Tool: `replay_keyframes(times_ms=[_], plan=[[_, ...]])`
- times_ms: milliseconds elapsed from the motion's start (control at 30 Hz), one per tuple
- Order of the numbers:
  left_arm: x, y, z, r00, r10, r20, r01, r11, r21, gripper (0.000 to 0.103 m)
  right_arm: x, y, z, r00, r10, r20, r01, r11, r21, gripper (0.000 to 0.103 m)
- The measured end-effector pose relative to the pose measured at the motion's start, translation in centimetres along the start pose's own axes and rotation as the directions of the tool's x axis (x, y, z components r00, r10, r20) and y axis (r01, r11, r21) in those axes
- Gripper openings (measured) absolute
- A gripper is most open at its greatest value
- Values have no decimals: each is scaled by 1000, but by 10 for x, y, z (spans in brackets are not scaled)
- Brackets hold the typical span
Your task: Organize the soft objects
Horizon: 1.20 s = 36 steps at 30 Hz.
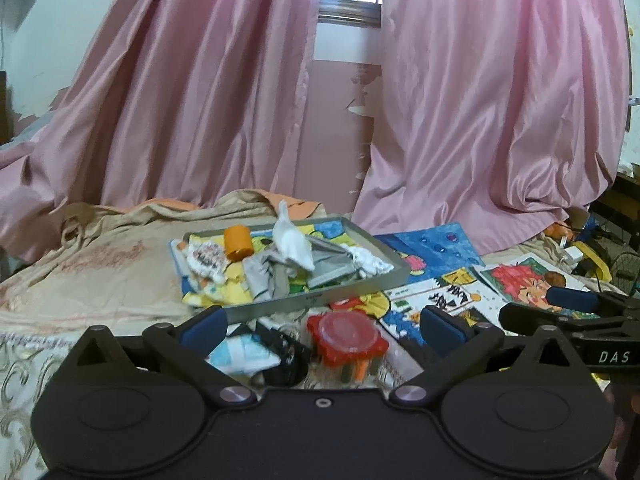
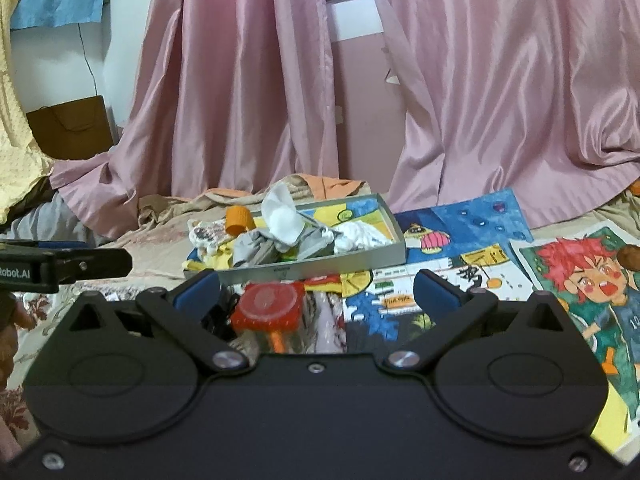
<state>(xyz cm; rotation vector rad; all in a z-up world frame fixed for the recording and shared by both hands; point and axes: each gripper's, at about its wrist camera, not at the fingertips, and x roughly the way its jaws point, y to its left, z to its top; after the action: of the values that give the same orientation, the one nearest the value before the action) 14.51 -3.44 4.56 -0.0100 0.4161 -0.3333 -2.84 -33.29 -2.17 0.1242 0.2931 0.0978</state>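
A shallow grey tray lies on the bed ahead of both grippers. In it are a crumpled white cloth, a grey cloth, a patterned cloth, yellow fabric and an orange cap. My left gripper is open and empty, short of the tray. My right gripper is likewise open and empty. Between each pair of fingers, close in, shows a clear jar with a red lid.
Colourful drawings cover the bed to the right of the tray. A beige blanket lies bunched at the left. Pink curtains hang behind. Black and light-blue items lie beside the jar. Clutter sits at the far right edge.
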Motion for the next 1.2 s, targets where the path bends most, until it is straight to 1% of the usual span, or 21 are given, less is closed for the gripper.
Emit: replay_keyframes(times_ms=[133,333,467,600,767,867,1000,1100,1200], plan=[[-17,1,-15,999,46,5,-46,998,-40,102,-22,5,-5,1000,-2,-2,2,1000,-6,103],[-35,2,-32,997,77,-17,-78,994,-70,102,-35,20,-19,999,-40,-19,39,999,-19,103],[-45,2,-44,995,87,-40,-91,992,-91,102,-55,28,-31,998,-56,-38,55,998,-12,103],[-54,0,-58,994,93,-65,-99,991,-86,102,-66,34,-39,996,-74,-47,74,997,0,103],[-64,-7,-76,990,107,-91,-114,991,-67,102,-75,37,-47,992,-99,-79,101,995,18,103],[-69,-9,-83,986,120,-113,-126,991,-54,102,-78,37,-53,988,-111,-111,115,993,29,103],[-75,-9,-91,978,149,-144,-157,987,-45,102,-78,38,-61,976,-118,-183,129,991,45,103],[-76,-6,-94,970,167,-178,-179,982,-57,102,-75,41,-67,964,-104,-246,121,991,51,103],[-77,-2,-96,961,188,-202,-206,976,-73,102,-72,48,-71,954,-91,-284,103,994,29,103]])
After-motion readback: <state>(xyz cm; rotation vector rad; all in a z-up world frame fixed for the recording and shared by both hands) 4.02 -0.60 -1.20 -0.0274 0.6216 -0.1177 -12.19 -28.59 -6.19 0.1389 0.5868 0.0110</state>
